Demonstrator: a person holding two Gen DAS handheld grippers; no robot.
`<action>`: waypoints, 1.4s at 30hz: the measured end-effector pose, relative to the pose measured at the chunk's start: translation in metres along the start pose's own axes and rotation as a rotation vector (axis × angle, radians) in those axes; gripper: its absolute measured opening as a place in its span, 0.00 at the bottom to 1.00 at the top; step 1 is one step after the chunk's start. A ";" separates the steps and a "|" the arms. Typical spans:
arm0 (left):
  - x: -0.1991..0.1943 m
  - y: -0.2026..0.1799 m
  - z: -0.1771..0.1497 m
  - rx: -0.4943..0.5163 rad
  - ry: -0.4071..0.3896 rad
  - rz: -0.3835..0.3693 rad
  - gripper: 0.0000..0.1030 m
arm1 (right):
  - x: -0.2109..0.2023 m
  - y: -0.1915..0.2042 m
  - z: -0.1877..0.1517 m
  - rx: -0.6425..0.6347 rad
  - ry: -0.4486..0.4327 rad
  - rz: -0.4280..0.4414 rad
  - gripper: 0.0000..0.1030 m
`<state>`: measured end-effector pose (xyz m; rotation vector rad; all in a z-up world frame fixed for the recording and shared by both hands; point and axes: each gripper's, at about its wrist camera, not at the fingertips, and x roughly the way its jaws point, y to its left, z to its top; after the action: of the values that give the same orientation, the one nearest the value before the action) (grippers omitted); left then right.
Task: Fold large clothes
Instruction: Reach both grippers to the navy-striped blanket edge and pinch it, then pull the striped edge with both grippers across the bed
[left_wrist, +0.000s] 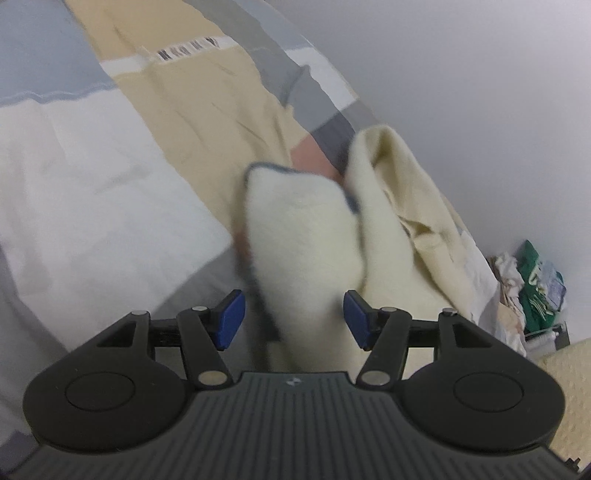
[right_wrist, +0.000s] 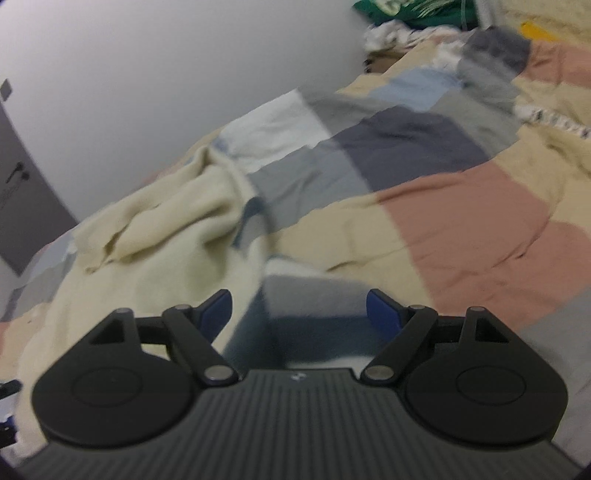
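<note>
A: Item one, largest: how many bedcovers do you have under you?

B: One patchwork bedcover, in blocks of grey, navy, tan, pink, white and pale blue. It fills most of both wrist views and runs up to the pale wall.

A: Item two, the garment?

B: One cream fleece garment, rumpled on the bedcover by the wall. In your left wrist view a fold of it with a dark trimmed edge rises between your fingers. Blur hides the finer detail.

A: Item three, other clothes?

B: One heap of clothes at the far end of the bed, green and white pieces mixed. You cannot count them singly.

A: Item four, grippers?

B: Two. Your left gripper has its jaws apart with the cream fold standing between them; the two blue pads do not press it. Your right gripper is spread wide over a grey and navy patch of bedcover, with the garment's edge just beside its left finger; nothing is held.
</note>
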<state>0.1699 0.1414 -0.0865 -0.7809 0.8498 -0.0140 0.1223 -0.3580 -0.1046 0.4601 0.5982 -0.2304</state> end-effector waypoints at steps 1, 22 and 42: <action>0.002 -0.002 -0.001 0.003 0.007 -0.003 0.63 | -0.001 -0.002 0.000 0.003 -0.009 -0.020 0.79; -0.002 -0.011 -0.010 0.031 0.041 -0.114 0.63 | -0.027 -0.001 0.042 -0.062 -0.115 0.020 0.16; 0.044 -0.029 -0.035 0.186 0.170 0.028 0.63 | 0.073 -0.092 0.117 0.009 -0.276 -0.298 0.16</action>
<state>0.1841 0.0854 -0.1119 -0.5984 1.0051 -0.1348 0.2075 -0.4999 -0.0938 0.3382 0.3925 -0.5715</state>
